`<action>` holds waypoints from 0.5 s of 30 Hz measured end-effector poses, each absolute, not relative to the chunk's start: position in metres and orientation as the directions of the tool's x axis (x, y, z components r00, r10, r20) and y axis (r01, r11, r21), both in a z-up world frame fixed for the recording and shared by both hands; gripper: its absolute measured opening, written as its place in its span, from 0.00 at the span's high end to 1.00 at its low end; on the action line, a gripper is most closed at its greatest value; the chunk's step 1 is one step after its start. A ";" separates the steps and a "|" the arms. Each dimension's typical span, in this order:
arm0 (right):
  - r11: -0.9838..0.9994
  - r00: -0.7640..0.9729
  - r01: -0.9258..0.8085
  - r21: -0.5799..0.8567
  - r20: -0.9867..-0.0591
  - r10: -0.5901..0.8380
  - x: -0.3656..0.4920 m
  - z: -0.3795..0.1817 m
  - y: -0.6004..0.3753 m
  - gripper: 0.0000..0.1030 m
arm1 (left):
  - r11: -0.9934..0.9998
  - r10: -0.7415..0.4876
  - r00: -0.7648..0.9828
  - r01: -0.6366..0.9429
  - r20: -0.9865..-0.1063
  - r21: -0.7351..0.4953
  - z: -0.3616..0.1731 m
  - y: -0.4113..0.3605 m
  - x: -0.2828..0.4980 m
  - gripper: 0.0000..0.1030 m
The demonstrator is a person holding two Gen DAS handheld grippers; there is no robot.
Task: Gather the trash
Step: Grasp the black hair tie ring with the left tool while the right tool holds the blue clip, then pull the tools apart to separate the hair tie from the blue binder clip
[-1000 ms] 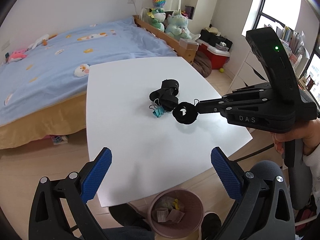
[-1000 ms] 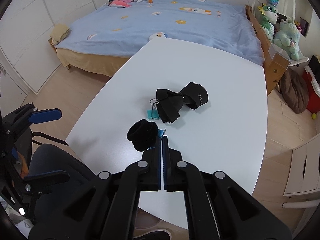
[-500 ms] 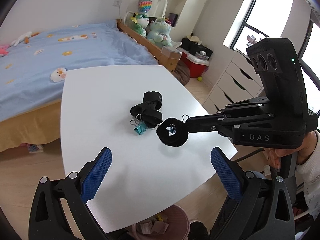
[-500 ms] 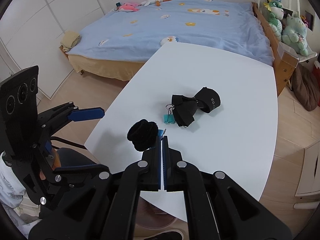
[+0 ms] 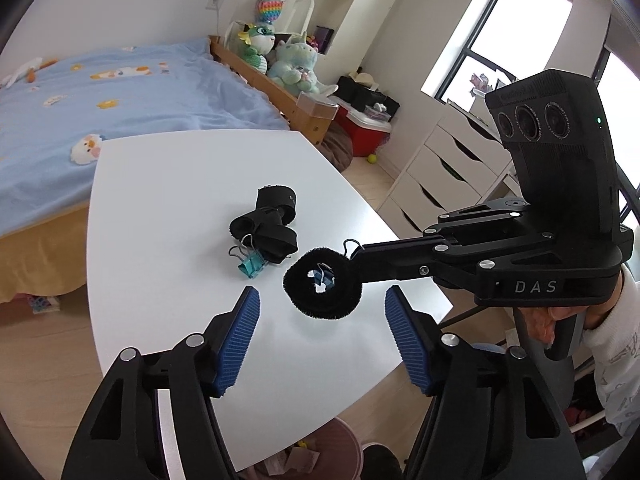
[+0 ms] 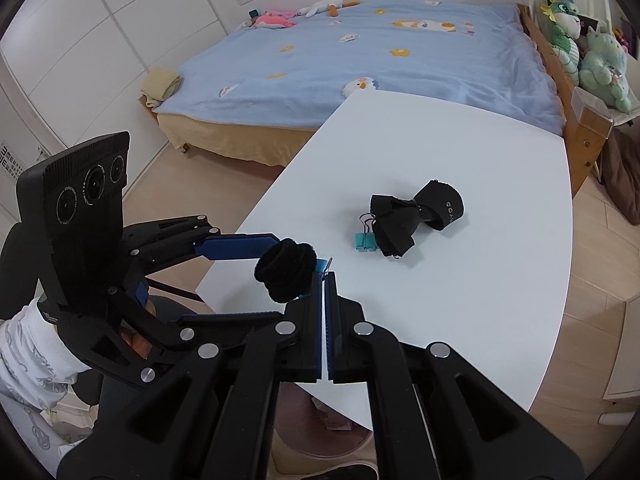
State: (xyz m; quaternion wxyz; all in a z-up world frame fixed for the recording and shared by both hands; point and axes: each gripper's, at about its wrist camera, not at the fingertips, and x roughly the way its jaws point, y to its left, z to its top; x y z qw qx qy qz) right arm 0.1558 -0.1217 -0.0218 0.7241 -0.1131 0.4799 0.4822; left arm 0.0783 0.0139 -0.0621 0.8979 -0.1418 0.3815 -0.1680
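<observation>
A fuzzy black ring [image 5: 322,288] hangs above the near edge of the white table [image 5: 160,184], clamped in the right gripper [image 6: 323,280], whose jaws are pressed together on a blue binder clip [image 5: 323,276] seen through the ring's hole. The left gripper [image 5: 322,300] sits just near of the ring, its jaws closing with nothing touching the blue pads [image 5: 240,332]. Farther on the table lie a black cloth bundle [image 6: 416,216], lettered "GOYA", and a teal binder clip [image 6: 365,241]. A pink bin [image 5: 316,456] is mostly hidden below. "DAS" marks the right gripper's body.

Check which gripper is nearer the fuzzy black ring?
Right. The right gripper holds a binder clip carrying the fuzzy black ring; the left gripper flanks it, jaws closing, apart.
</observation>
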 end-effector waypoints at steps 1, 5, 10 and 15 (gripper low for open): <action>0.509 0.073 -0.806 0.301 -0.804 0.591 0.156 -0.022 -0.122 0.99 | 0.902 -0.413 0.652 0.197 -0.636 -0.384 -0.062 0.014 0.078 0.42; 0.504 0.069 -0.811 0.297 -0.807 0.586 0.154 -0.022 -0.121 0.99 | 0.902 -0.416 0.649 0.206 -0.637 -0.379 -0.061 0.013 0.079 0.51; 0.503 0.066 -0.812 0.295 -0.810 0.582 0.154 -0.024 -0.121 0.99 | 0.904 -0.417 0.631 0.211 -0.654 -0.372 -0.062 0.011 0.080 0.68; 0.506 0.069 -0.813 0.288 -0.815 0.575 0.154 -0.027 -0.121 0.99 | 0.908 -0.407 0.625 0.202 -0.666 -0.366 -0.063 0.012 0.078 0.71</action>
